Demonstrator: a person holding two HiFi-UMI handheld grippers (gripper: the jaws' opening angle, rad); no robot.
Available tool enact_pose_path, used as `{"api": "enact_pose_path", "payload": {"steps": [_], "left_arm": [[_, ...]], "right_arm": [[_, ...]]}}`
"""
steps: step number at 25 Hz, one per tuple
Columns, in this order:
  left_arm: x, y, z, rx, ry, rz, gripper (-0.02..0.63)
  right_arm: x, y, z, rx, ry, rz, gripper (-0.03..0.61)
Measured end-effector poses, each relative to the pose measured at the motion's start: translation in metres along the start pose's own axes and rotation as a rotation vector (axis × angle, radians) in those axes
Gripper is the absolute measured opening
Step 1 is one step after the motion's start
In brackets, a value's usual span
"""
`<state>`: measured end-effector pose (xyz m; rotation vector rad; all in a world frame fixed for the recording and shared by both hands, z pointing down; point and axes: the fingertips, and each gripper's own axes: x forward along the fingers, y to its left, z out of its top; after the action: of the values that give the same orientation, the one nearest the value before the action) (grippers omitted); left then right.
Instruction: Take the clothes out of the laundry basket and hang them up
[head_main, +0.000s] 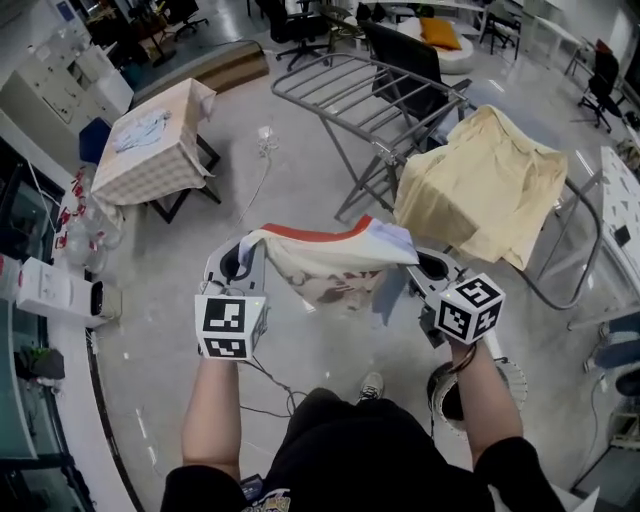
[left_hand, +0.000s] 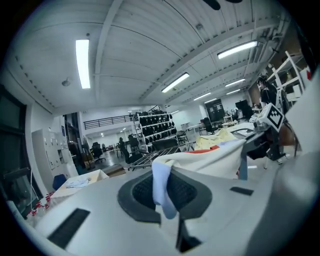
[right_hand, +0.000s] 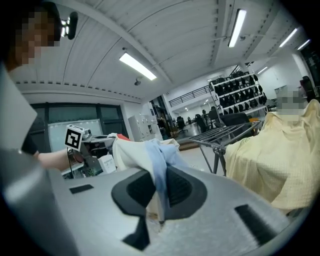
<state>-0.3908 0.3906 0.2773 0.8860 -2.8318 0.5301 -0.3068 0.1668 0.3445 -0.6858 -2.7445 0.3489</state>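
A cream cloth with a red edge and pale blue trim (head_main: 330, 258) hangs stretched between my two grippers at chest height. My left gripper (head_main: 243, 262) is shut on its left end, where the blue hem (left_hand: 161, 192) sits pinched between the pads. My right gripper (head_main: 428, 268) is shut on the other end, the blue hem (right_hand: 159, 185) clamped in its jaws. A grey drying rack (head_main: 365, 100) stands ahead, with a yellow garment (head_main: 490, 185) draped over its right side. The laundry basket (head_main: 505, 378) shows low on the right, mostly hidden by my right arm.
A small table with a checked cover (head_main: 155, 145) stands to the left, with a pale cloth lying on it. White boxes (head_main: 50, 290) line the left wall. A cable (head_main: 262, 380) trails on the floor near my feet. Office chairs (head_main: 300, 22) stand beyond the rack.
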Motion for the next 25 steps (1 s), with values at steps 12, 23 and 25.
{"api": "enact_pose_path", "payload": {"steps": [12,23,25], "left_arm": [[0.038,0.054,0.021,-0.112,-0.077,0.014,0.021],[0.149,0.148,0.018,-0.104,-0.144,-0.173,0.021],[0.164,0.162,0.026,-0.098,-0.16,-0.194,0.021]], "right_arm": [[0.054,-0.002,0.049,-0.041,-0.034,-0.042,0.034],[0.157,-0.017,0.089,0.001,-0.096,-0.241,0.032],[0.173,-0.019,0.098,0.011,-0.11,-0.265,0.032]]}}
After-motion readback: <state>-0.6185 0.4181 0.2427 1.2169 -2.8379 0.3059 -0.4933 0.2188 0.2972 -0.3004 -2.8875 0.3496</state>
